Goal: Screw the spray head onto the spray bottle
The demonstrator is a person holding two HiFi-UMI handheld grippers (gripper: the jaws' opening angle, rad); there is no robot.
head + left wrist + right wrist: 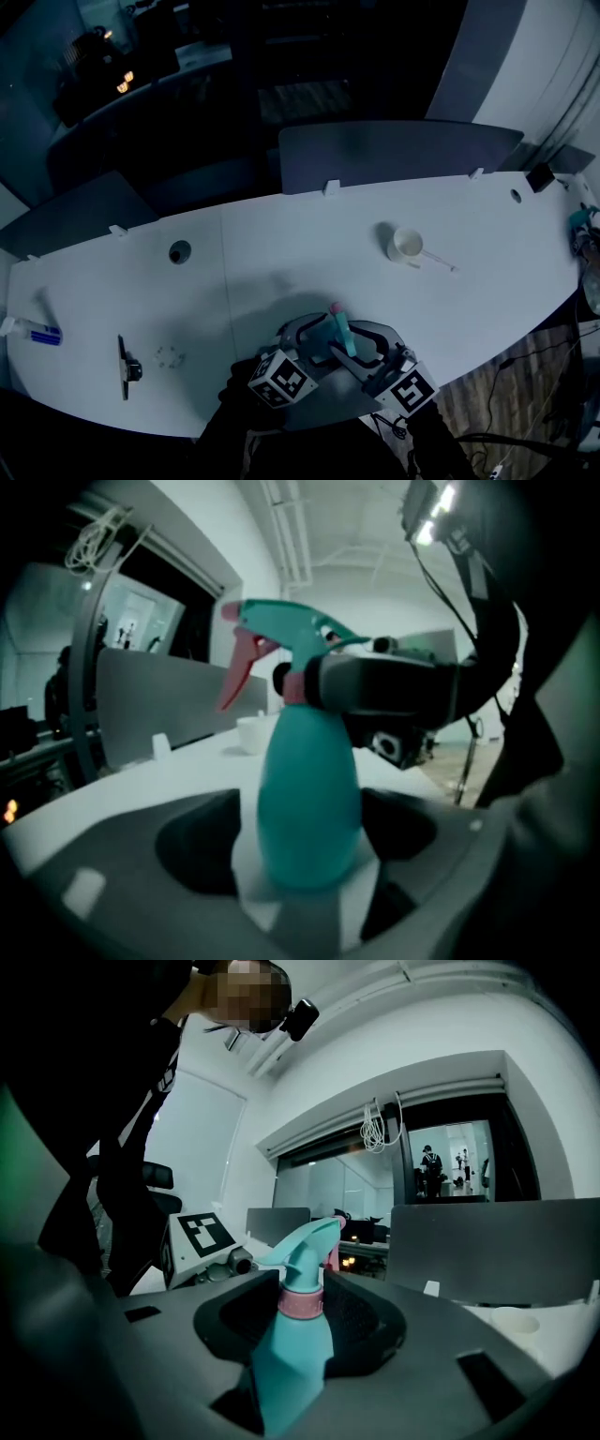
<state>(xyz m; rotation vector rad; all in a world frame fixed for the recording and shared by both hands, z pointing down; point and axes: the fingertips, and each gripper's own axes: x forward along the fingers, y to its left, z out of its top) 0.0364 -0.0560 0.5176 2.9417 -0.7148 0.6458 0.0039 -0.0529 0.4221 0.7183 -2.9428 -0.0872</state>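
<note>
Overhead, the spray bottle sits at the table's near edge. Only the 2 gripper views show the right gripper clamping its pink collar, with the left gripper's jaws spread clear of its body.

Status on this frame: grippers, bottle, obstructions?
Left gripper open, jaws either side of spray bottle body. Right gripper shut on spray head at its pink collar. Head sits on the bottle; tightness unclear. White cup well clear.

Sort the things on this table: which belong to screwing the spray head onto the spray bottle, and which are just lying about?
Job in hand: spray bottle, spray head, left gripper, right gripper.
Lying about: white cup, blue-and-white tube, small black object.
</note>
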